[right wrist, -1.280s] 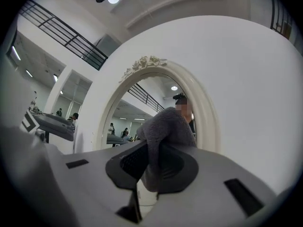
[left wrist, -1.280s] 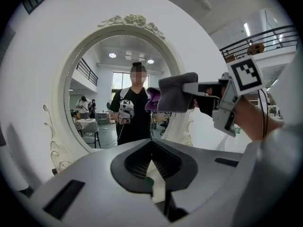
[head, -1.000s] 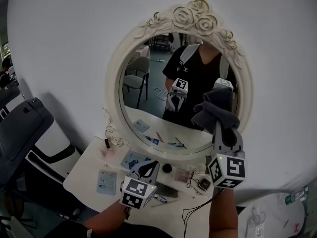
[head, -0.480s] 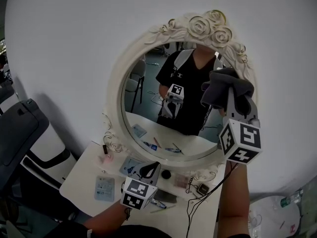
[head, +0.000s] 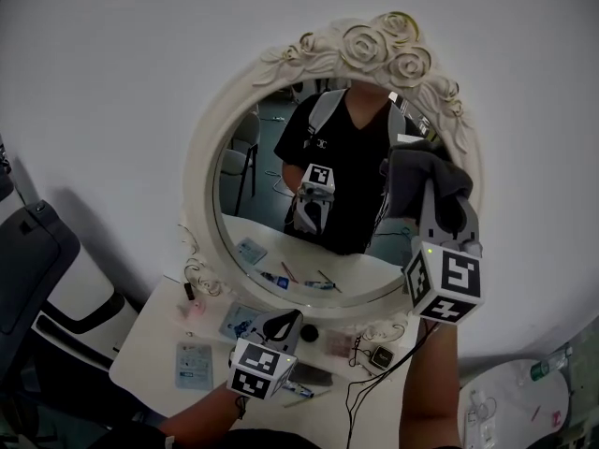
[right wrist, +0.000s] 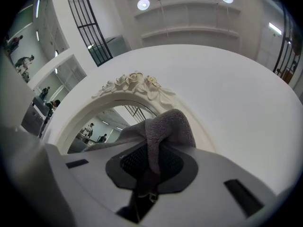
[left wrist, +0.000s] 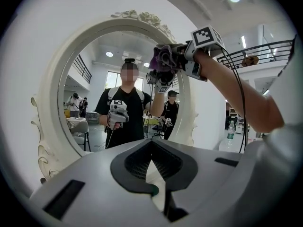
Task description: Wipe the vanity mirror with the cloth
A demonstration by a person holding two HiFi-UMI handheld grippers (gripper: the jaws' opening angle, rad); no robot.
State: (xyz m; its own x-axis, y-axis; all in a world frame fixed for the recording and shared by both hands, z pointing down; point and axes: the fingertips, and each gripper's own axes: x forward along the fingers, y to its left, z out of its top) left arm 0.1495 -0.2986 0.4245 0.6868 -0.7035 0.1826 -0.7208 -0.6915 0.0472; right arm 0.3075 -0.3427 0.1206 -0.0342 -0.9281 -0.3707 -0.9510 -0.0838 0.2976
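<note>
The oval vanity mirror (head: 271,213) has a white carved frame (head: 198,157) with roses on top. My right gripper (head: 438,215) is raised at the glass's right side and shut on a grey cloth (head: 421,178). The bunched cloth lies against the glass by the frame's inner right edge. In the right gripper view the cloth (right wrist: 163,126) fills the jaws in front of the mirror (right wrist: 106,124). My left gripper (head: 284,323) hangs low over the vanity table, shut and holding nothing. The left gripper view shows the mirror (left wrist: 90,98) and the cloth (left wrist: 163,60) from below.
The white vanity table (head: 154,344) carries small packets (head: 194,364), a pink item (head: 192,308), a black round piece (head: 310,332), a small square device (head: 381,355) and a cable (head: 360,391). A dark chair (head: 33,269) stands left. A round white table (head: 510,410) sits at lower right.
My right gripper has carried the cloth up the mirror's right side, from the lower right of the glass to the upper right. The left gripper has stayed over the table.
</note>
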